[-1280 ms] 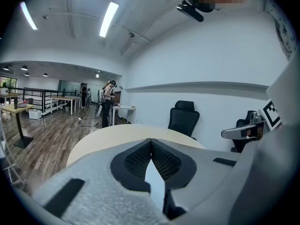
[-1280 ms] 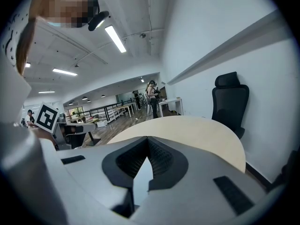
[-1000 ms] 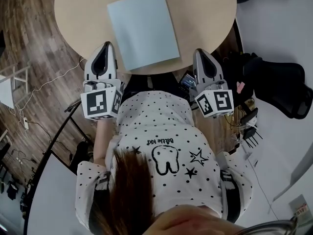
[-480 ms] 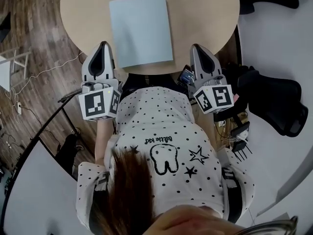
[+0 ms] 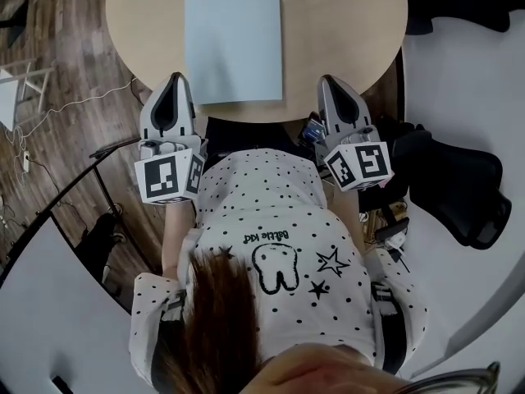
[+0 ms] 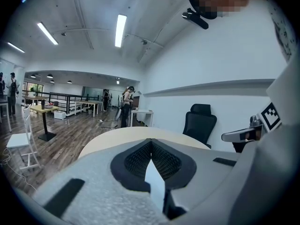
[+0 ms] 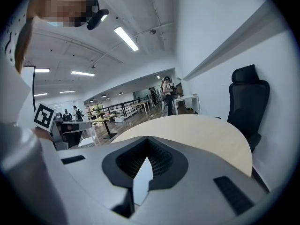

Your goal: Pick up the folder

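A light blue folder lies flat on the round beige table, close to its near edge. My left gripper is at the table's near rim, left of the folder's near left corner and apart from it. My right gripper is at the rim, right of the folder. In the left gripper view the left gripper has its jaws together with nothing in them. The right gripper looks the same in its own view. Both point over the tabletop; the folder does not show in either gripper view.
A black office chair stands right of the table and also shows as the chair ahead. Cables run over the wooden floor at the left, by a white stool. People stand far off.
The person has turned a little, so the folder now lies square to the view instead of tilted. Both grippers shifted slightly along the table's near rim and stayed shut.
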A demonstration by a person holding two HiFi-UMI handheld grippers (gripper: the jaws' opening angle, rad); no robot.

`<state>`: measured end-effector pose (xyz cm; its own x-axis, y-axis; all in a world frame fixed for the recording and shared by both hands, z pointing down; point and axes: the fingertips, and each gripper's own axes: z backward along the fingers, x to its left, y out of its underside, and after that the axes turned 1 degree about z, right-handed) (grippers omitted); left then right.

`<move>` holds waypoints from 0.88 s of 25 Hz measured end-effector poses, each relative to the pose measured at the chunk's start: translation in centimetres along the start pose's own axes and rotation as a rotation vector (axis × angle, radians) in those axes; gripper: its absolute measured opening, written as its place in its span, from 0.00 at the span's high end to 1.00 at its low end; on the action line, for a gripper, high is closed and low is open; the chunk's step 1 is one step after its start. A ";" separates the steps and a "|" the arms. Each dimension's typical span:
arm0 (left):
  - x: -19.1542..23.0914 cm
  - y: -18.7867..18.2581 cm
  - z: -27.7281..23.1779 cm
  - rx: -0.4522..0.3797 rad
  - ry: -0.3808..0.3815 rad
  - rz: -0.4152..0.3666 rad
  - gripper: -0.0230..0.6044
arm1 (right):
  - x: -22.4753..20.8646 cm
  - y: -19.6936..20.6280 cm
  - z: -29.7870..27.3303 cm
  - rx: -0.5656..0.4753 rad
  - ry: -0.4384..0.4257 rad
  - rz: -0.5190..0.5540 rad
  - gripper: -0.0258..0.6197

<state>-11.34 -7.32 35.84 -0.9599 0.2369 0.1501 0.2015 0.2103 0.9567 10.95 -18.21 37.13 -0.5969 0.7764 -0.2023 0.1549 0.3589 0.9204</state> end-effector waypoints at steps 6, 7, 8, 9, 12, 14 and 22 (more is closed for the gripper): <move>0.1 -0.3 0.7 -0.006 0.003 -0.046 0.94 | 0.2 0.1 0.8 -0.009 0.006 0.003 0.95; 0.1 -0.4 0.6 -0.008 0.008 -0.051 0.94 | 0.1 0.1 0.8 -0.011 0.011 0.002 0.95; 0.2 -0.4 0.5 -0.008 0.013 -0.054 0.94 | 0.0 0.1 0.9 -0.013 0.016 0.003 0.95; 0.3 -0.4 0.4 -0.006 0.016 -0.055 0.94 | -0.1 0.1 1.0 -0.013 0.022 0.005 0.95; 0.5 -0.4 0.2 0.003 0.028 -0.060 0.94 | -0.9 0.2 1.3 -0.016 0.057 -0.008 0.95; 0.6 -0.6 0.0 0.000 0.038 -0.057 0.94 | -1.6 0.0 1.8 -0.020 0.087 -0.004 0.95; 2.3 -1.5 -1.1 0.003 0.080 -0.074 0.94 | -3.0 -1.7 2.0 -0.050 0.156 -0.008 0.95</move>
<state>-14.10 -8.14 35.07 -0.9846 0.1439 0.0991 0.1303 0.2268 0.9652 14.04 -20.14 35.55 -0.7132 0.6826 -0.1591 0.1122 0.3353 0.9354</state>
